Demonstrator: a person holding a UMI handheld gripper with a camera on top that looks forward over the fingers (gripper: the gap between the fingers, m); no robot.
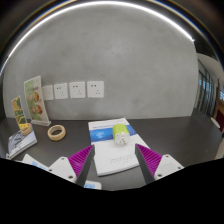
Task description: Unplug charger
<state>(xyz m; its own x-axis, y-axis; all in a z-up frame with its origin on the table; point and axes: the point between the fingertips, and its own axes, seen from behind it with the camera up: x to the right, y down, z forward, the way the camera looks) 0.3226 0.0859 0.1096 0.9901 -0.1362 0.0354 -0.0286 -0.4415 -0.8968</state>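
A flat white block (pixel 113 160) with faint grey lettering lies on the dark table (pixel 170 135), between my fingers. A small white and yellow-green charger-like piece (pixel 120 135) sits at its far end. My gripper (pixel 115 163) is open, its magenta pads (pixel 79 160) close to either side of the block. I cannot tell whether they touch it. Three white wall sockets (pixel 71 90) are on the grey wall beyond, to the left. No cable shows at them.
A blue and white booklet (pixel 104 127) lies just beyond the block. A roll of tape (pixel 57 131) lies to the left, with a standing sign card (pixel 35 100) and leaflets (pixel 20 143) further left. A small white item (pixel 92 185) lies by the left finger.
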